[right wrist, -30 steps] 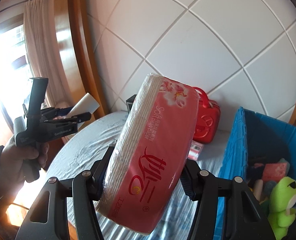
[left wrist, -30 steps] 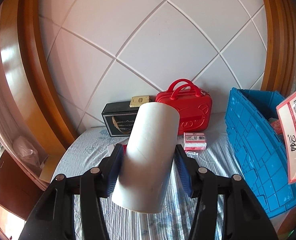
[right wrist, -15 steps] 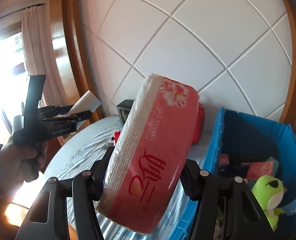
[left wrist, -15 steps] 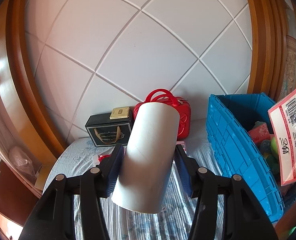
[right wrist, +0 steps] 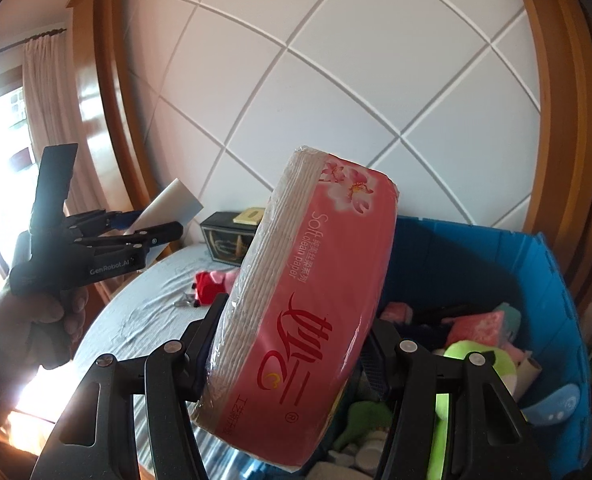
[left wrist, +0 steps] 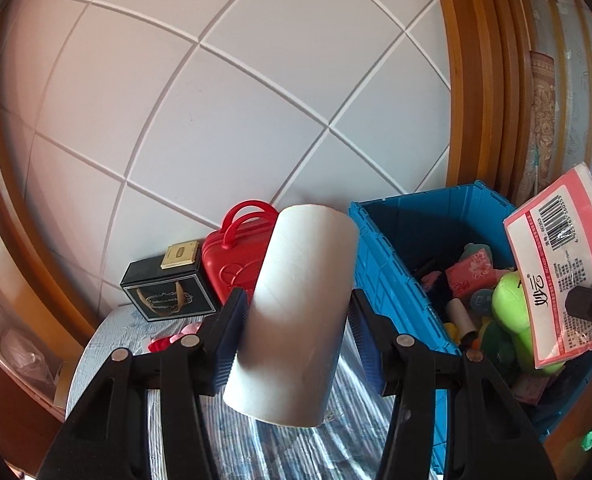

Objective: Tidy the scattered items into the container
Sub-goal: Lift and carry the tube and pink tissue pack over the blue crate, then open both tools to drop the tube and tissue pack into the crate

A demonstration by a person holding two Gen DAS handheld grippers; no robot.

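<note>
Both grippers I held clamped: left gripper (left wrist: pixel 294 326) on a white tube (left wrist: pixel 296 312), hiding the bed beneath; right gripper (right wrist: pixel 296 356) on a pink tissue pack (right wrist: pixel 307 304) above the blue container (right wrist: pixel 551 280).

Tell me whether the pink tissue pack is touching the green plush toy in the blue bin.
Cannot tell. In the left wrist view the pink tissue pack overlaps the green plush toy, hiding any gap; the right wrist view doesn't settle it.

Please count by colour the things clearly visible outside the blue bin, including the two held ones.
Red: 2 (case, plush toy)
White: 1 (held tube)
Pink: 1 (held tissue pack)
Black: 1 (gift box)
Beige: 1 (small box atop it)
Total: 6
</note>
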